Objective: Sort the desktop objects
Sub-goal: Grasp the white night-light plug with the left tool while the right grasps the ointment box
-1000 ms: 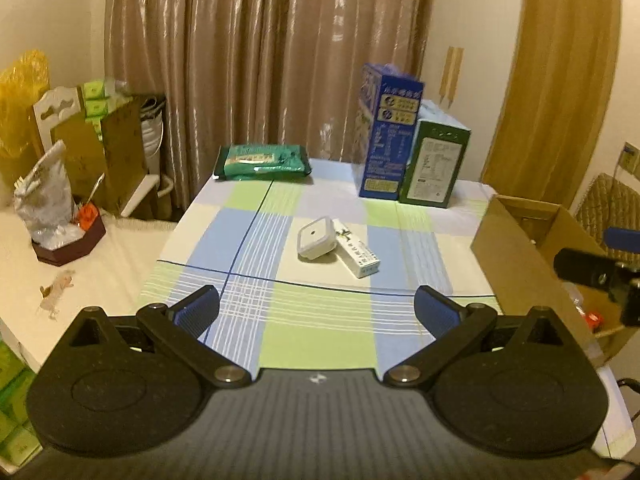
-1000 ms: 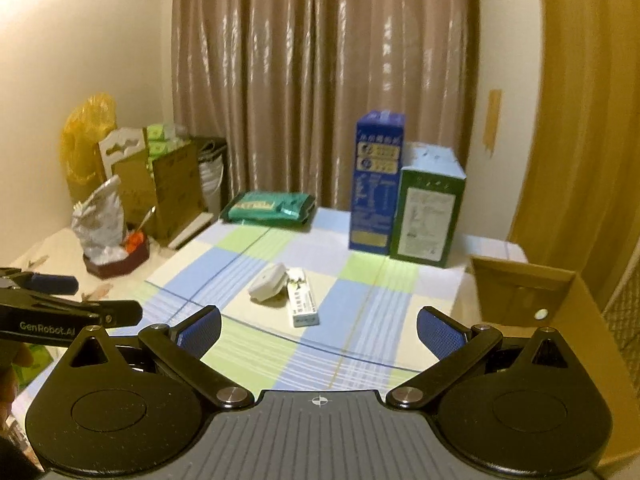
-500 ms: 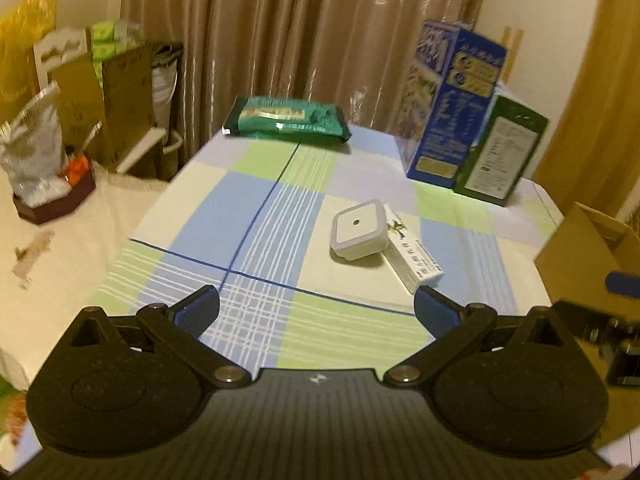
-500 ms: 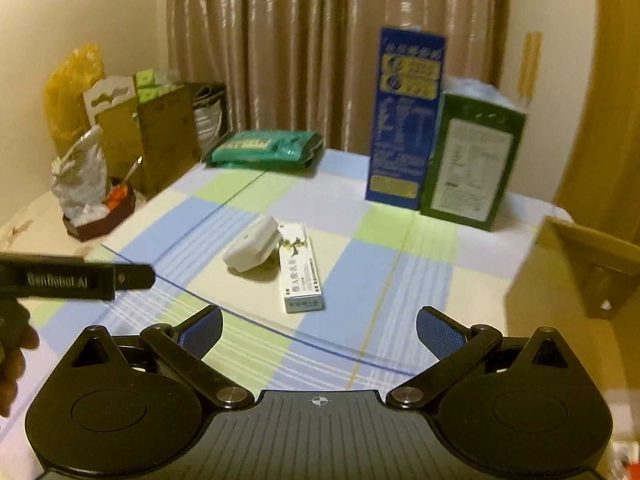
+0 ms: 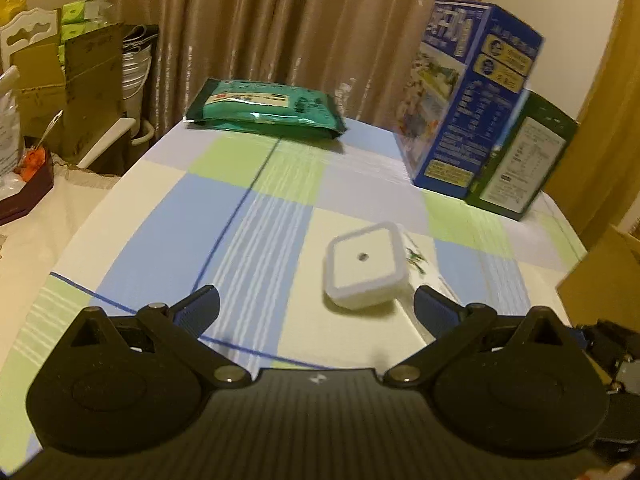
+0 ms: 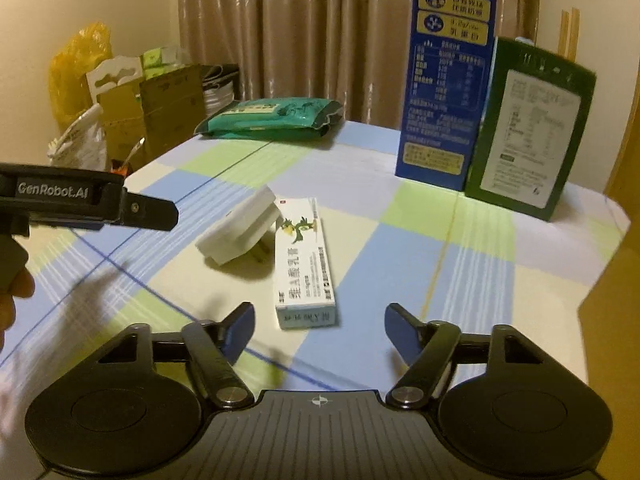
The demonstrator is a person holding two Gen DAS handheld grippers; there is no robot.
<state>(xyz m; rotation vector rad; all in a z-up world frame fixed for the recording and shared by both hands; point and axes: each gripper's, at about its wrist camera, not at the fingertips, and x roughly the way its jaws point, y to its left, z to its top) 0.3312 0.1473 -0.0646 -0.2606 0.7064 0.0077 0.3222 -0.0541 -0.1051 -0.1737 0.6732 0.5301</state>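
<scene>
Both grippers drop in unclenched, the right gripper [image 6: 319, 326], jaws just narrowing on nothing, should straddle the long white ointment box [image 6: 304, 260] at twelve o'clock, while the left gripper [image 5: 316, 308] shifts toward the square white plug-in night light [image 5: 366, 266] at one o'clock.

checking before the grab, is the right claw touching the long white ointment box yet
Apart. The right wrist view shows the right claw open, with tablecloth visible between its fingertips and the long white ointment box.

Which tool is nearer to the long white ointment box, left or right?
Right. The right tool is open just before the long white ointment box, its jaws having just been closing. The left tool faces the white square plug.
</scene>
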